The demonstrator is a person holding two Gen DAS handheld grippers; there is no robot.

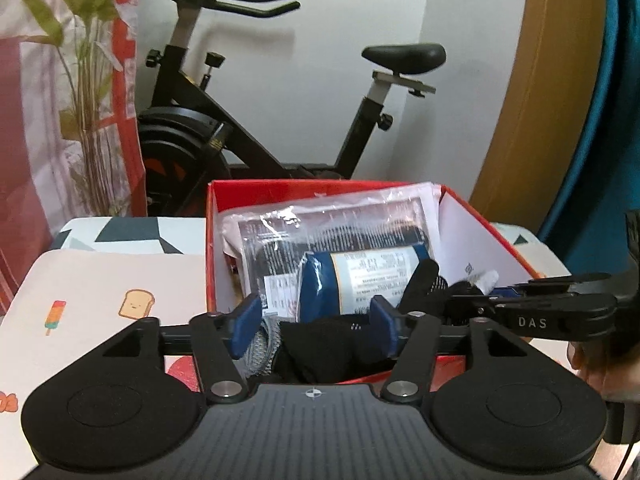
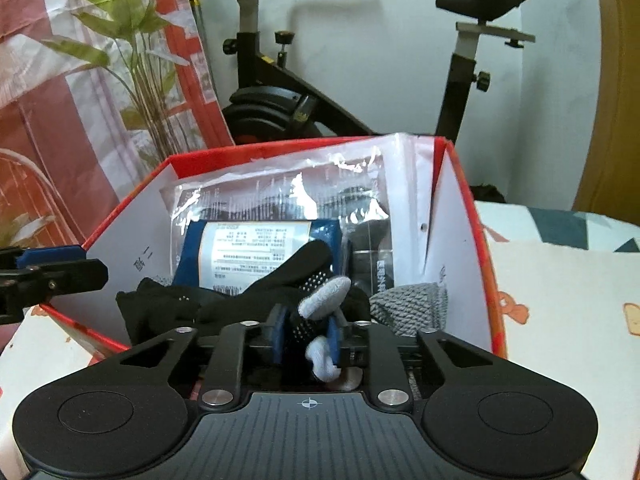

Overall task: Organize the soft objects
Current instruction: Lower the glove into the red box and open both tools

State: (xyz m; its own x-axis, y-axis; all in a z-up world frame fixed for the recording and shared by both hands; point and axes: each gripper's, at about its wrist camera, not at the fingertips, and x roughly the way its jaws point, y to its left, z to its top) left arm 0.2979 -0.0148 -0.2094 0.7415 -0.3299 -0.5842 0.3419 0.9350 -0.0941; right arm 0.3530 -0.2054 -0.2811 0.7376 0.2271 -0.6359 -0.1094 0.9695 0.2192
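A red cardboard box (image 1: 212, 248) with white inner walls (image 2: 460, 256) stands on the table. Inside lie clear plastic packets (image 1: 320, 224), a blue packet (image 1: 360, 276), a grey knit piece (image 2: 412, 308) and black fabric (image 1: 320, 344). My left gripper (image 1: 316, 324) is open over the box's near edge, with the black fabric between its blue pads. My right gripper (image 2: 307, 338) is shut on a black glove (image 2: 280, 280) with white dots and grey fingertips, held inside the box. The right gripper also shows in the left wrist view (image 1: 492, 292).
The table (image 1: 100, 280) has a cover with cartoon prints. An exercise bike (image 1: 248, 120) stands behind the box. A green plant (image 2: 132, 60) and a red and pink curtain are at the left. A wooden door frame (image 1: 540, 100) is at the right.
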